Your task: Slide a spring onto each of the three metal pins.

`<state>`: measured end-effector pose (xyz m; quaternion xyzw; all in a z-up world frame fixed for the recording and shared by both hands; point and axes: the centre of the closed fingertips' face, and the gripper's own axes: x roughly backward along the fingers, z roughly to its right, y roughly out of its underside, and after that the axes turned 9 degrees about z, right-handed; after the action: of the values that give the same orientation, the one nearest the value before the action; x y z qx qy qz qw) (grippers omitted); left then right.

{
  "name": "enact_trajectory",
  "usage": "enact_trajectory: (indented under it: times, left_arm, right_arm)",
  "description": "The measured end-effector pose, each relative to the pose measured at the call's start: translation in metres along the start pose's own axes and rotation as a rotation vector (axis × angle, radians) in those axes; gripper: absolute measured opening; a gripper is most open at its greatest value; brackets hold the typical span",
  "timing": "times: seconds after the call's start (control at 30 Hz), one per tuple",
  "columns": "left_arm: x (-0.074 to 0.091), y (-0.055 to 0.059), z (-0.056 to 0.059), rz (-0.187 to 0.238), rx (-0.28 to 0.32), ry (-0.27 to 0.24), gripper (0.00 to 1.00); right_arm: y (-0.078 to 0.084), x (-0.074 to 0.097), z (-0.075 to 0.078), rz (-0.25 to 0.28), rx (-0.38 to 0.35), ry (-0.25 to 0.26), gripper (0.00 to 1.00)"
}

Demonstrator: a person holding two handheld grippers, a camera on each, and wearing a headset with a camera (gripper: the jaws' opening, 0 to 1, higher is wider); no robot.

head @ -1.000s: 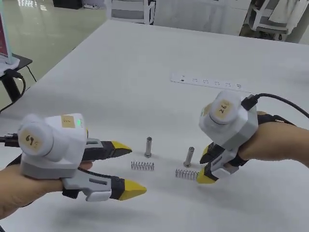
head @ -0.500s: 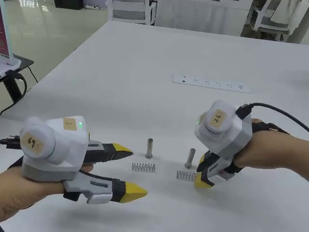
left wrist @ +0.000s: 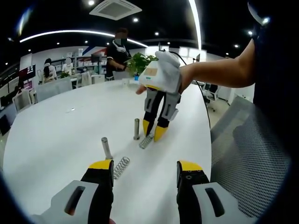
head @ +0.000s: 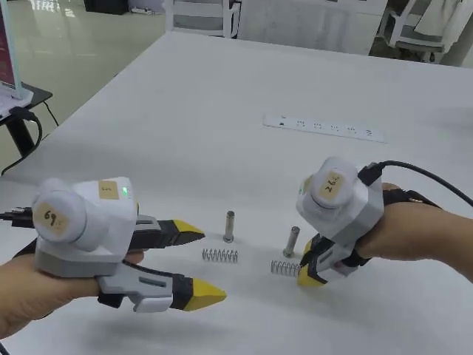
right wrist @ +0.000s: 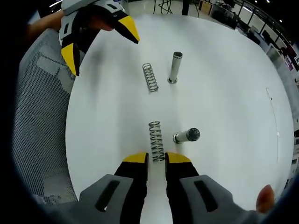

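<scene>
You are pinching one spring (right wrist: 155, 137) by its end with your right gripper (right wrist: 156, 157), beside a pin (right wrist: 188, 136). Your left gripper (left wrist: 145, 164) is hanging wide open.

We see two grey metal pins standing upright, the left pin (head: 229, 225) slightly farther than the right pin (head: 293, 241); the left spring (head: 219, 256) and right spring (head: 284, 268) lie flat just nearer, one before each

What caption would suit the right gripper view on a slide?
Right gripper astride the near spring by the near pin; far spring, far pin and open left gripper beyond.
</scene>
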<state>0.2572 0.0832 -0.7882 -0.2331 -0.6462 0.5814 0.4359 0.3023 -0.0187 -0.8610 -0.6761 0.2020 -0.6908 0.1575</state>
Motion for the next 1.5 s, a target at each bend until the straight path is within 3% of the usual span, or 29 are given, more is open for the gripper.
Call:
enact_trajectory:
  times: [0.67, 0.97, 1.5]
  left_arm:
    - [-0.004, 0.001, 0.005, -0.014, -0.015, 0.026, 0.48]
    - [-0.008, -0.003, 0.007, -0.033, -0.048, 0.058, 0.47]
    - [-0.022, -0.006, 0.011, -0.087, -0.112, 0.139, 0.46]
  right_arm:
    - [-0.003, 0.008, -0.005, 0.007, 0.031, 0.006, 0.08]
    - [-0.012, 0.022, -0.01, 0.03, 0.029, 0.013, 0.08]
    - [-0.018, 0.03, -0.024, 0.044, 0.031, 0.005, 0.08]
